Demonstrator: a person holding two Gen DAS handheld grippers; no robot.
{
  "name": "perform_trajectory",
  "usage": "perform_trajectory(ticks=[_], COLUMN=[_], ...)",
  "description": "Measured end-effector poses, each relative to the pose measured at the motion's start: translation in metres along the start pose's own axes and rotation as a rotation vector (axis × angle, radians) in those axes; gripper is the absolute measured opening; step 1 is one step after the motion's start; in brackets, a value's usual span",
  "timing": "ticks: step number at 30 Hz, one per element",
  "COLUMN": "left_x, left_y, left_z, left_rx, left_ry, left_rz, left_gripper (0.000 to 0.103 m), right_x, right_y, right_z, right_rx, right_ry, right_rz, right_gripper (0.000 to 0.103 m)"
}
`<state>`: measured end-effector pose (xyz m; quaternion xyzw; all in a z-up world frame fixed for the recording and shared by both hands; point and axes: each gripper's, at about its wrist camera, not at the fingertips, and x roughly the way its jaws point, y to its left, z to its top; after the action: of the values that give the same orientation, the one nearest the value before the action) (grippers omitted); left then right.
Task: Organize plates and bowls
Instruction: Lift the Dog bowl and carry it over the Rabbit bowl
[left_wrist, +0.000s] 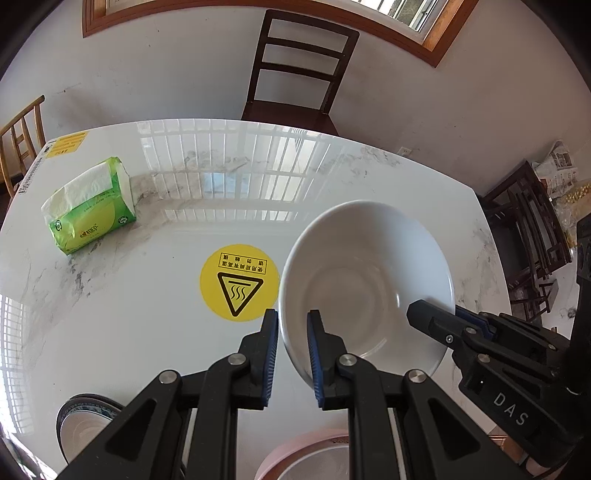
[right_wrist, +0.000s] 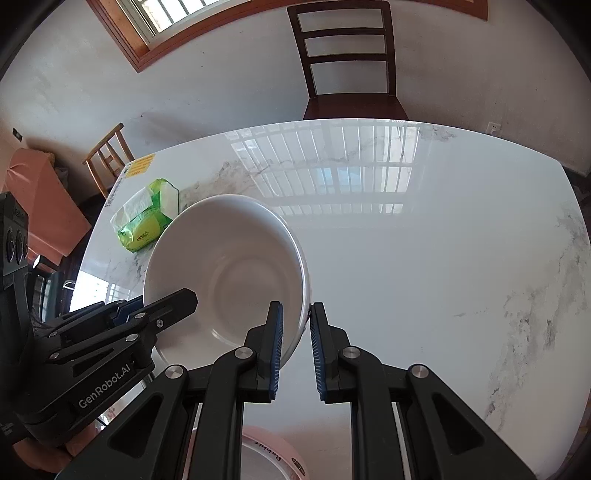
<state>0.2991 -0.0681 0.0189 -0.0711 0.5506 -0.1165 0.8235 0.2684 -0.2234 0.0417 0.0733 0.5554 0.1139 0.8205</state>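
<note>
Left wrist view: the left hand-held gripper (left_wrist: 293, 325) is closed narrow on the near-left rim of a white bowl (left_wrist: 365, 280), one blue pad inside the wall and one outside. The right hand-held gripper (left_wrist: 443, 317) clamps the opposite rim, so the bowl hangs between the two, tilted, above the white marble table (left_wrist: 147, 314).

From the right wrist view, the right hand-held gripper (right_wrist: 296, 321) pinches the bowl (right_wrist: 229, 266) at its right edge with jaws nearly closed, while the left hand-held gripper (right_wrist: 162, 310) grips the far left rim.

On the table beneath lies a round yellow warning sticker (left_wrist: 239, 282), just left of the bowl in the left wrist view. A green tissue pack (left_wrist: 90, 206) sits well apart toward the table's far-left corner, near a yellow label (left_wrist: 66, 144). At the near edge, partly hidden by the gripper frames, a pink-rimmed dish (left_wrist: 306, 454) and a dark-rimmed bowl (left_wrist: 81, 424) rest on the table.

A dark wooden chair (left_wrist: 299, 70) stands at the far side against the wall. A lighter wooden chair (left_wrist: 22, 136) stands off the left corner.
</note>
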Motion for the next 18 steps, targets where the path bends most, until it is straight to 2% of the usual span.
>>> perform_trajectory(ticks=[18], left_x=[-0.046], left_y=[0.000], left_z=[-0.076], left_rx=[0.026], left_ry=[0.001], left_rz=[0.001], left_gripper=[0.016], right_x=[-0.038], right_y=[0.026], right_z=[-0.075], right_rx=[-0.011], right_ry=[-0.007], right_rz=[0.019], right_gripper=[0.015])
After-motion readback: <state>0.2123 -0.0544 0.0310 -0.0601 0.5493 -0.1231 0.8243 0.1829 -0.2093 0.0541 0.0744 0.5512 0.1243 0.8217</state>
